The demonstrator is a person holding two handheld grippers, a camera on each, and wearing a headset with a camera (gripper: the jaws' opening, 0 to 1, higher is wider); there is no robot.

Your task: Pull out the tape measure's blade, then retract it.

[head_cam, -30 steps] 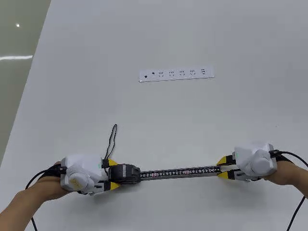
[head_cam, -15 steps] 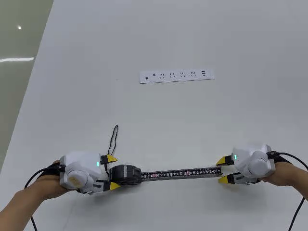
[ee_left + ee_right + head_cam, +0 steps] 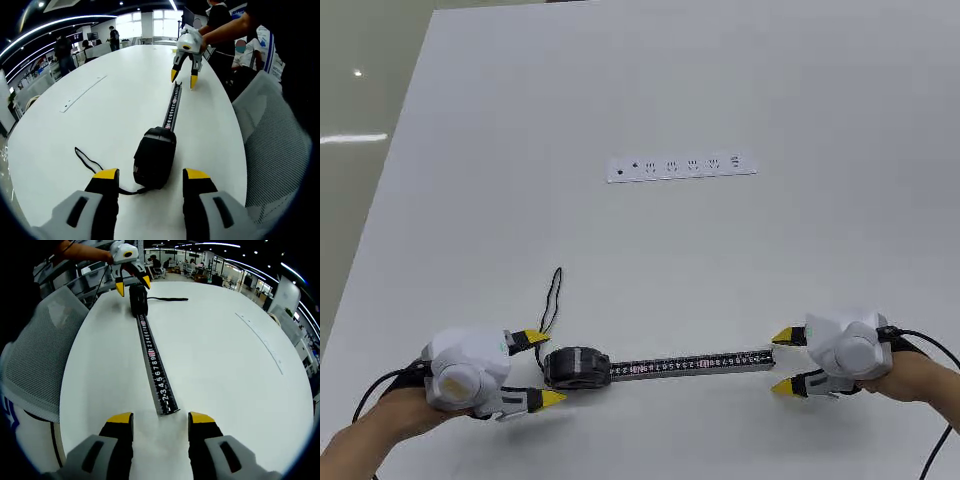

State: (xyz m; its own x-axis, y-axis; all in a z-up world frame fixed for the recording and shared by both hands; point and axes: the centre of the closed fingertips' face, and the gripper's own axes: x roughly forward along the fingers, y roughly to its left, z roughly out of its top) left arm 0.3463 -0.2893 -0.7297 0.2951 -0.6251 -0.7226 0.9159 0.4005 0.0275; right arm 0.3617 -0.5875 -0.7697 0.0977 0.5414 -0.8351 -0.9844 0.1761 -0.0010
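Observation:
A black tape measure case (image 3: 576, 367) (image 3: 155, 156) (image 3: 138, 297) lies on the white table with its blade (image 3: 690, 363) (image 3: 172, 106) (image 3: 155, 371) drawn out flat to the right. My left gripper (image 3: 538, 368) (image 3: 150, 176) stands open just left of the case, yellow tips apart and off it. My right gripper (image 3: 782, 362) (image 3: 161, 418) is open just past the blade's hooked end, not touching it. A thin black wrist strap (image 3: 552, 294) (image 3: 90, 162) trails from the case.
A white power strip (image 3: 681, 166) lies farther back on the table (image 3: 720, 260). The table's left edge (image 3: 380, 200) drops to the floor. In the gripper views, chairs stand at the table's near edge and people stand farther off in the room.
Both grippers have opened and let go: the left released the case, the right released the blade end. Each backed off slightly. The blade stays extended on the table.

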